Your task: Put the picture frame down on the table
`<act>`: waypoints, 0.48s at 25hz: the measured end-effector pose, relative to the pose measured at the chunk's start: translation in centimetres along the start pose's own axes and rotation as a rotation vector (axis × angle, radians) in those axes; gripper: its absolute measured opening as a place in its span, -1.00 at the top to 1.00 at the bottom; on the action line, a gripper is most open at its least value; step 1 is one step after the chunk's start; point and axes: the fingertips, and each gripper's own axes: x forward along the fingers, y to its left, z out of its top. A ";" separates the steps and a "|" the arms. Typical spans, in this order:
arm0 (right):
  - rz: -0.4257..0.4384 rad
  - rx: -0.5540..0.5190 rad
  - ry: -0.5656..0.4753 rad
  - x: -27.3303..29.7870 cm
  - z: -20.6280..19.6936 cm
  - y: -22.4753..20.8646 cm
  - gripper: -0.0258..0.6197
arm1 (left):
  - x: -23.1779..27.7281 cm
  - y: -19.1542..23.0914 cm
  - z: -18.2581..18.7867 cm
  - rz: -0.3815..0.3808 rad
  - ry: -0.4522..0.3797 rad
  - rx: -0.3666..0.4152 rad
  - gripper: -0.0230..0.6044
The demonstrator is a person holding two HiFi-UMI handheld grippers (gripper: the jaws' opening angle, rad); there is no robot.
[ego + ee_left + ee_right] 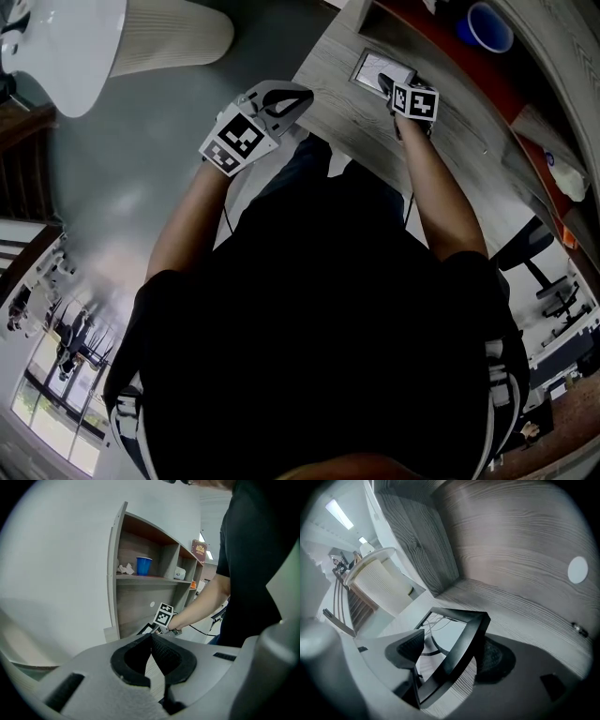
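A dark-edged picture frame (380,67) lies flat on the grey wood table (450,141), close to the foot of the shelf unit. My right gripper (388,86) points steeply down at its near side. In the right gripper view one dark rail of the picture frame (461,641) runs between the jaws; the left pad (405,651) stands off it over the glass, so the right gripper (452,641) is open. My left gripper (298,97) hangs off the table's left edge. In its own view the left gripper (151,635) is shut, with nothing in it.
A shelf unit (140,597) rises behind the table; a blue cup (143,566) and crumpled paper sit on one shelf. A white ribbed pedestal (159,37) stands on the floor at left. An office chair (539,253) is at right.
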 end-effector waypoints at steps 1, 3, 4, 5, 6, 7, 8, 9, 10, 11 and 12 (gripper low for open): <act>-0.003 -0.001 0.001 0.0 -0.1 -0.2 -0.07 | 0.1 0.0 0.0 -0.002 0.000 0.001 0.87; -0.007 -0.001 -0.001 0.0 -0.2 -0.4 -0.09 | 0.3 0.0 0.1 -0.006 0.001 0.001 0.87; -0.008 0.002 -0.002 0.0 -0.2 -0.5 -0.11 | 0.3 -0.1 0.1 -0.008 0.002 0.001 0.87; -0.006 0.008 -0.002 0.1 -0.3 -0.6 -0.12 | 0.4 -0.1 0.1 -0.010 0.003 0.001 0.87; -0.004 0.014 0.000 0.2 -0.5 -0.6 -0.13 | 0.4 -0.1 0.1 -0.012 0.005 0.001 0.87; -0.004 0.020 0.003 0.3 -0.6 -0.6 -0.15 | 0.4 -0.2 0.0 -0.014 0.007 0.001 0.87; -0.005 0.025 0.007 0.4 -0.8 -0.7 -0.16 | 0.4 -0.2 0.0 -0.015 0.008 0.000 0.87; -0.008 0.028 0.010 0.5 -0.9 -0.8 -0.18 | 0.5 -0.2 -0.1 -0.015 0.009 -0.001 0.87; -0.015 0.030 0.010 0.5 -1.0 -0.9 -0.19 | 0.5 -0.2 -0.1 -0.016 0.009 -0.002 0.87; -0.023 0.031 0.008 0.4 -1.1 -1.1 -0.21 | 0.5 -0.2 -0.1 -0.016 0.009 -0.003 0.87; -0.032 0.033 0.004 0.4 -1.1 -1.2 -0.22 | 0.5 -0.3 -0.1 -0.017 0.009 -0.004 0.87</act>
